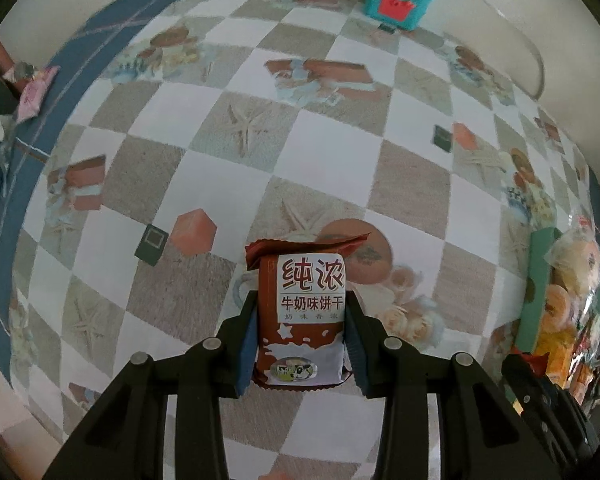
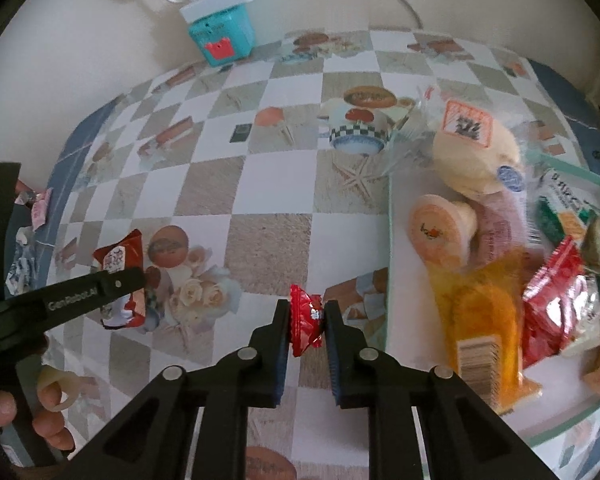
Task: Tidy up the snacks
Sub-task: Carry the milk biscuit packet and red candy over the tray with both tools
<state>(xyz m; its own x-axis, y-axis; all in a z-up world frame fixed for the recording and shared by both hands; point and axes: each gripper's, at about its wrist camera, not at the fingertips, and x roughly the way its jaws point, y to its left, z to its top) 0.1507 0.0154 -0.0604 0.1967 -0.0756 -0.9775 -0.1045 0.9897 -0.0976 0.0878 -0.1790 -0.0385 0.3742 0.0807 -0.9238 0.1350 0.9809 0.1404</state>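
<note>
My left gripper (image 1: 302, 312) is shut on a brown and white biscuit packet (image 1: 306, 280), which stands upright between the blue pads above the checked tablecloth. In the right wrist view that same left gripper (image 2: 140, 280) comes in from the left with the brown packet (image 2: 122, 256), a hand under it. My right gripper (image 2: 307, 318) is shut on a small red candy wrapper (image 2: 306, 320), pinched at its middle. To its right stands a shallow tray (image 2: 392, 240) with a green rim, holding several snacks: an orange pack (image 2: 484, 328), a red pack (image 2: 556, 300), a bread bag (image 2: 476, 152).
A teal box (image 2: 220, 36) with a white power adapter sits by the wall at the far edge. Small pink and blue wrappers (image 1: 32, 96) lie at the table's left edge. The snack tray (image 1: 538, 280) shows at the right in the left wrist view.
</note>
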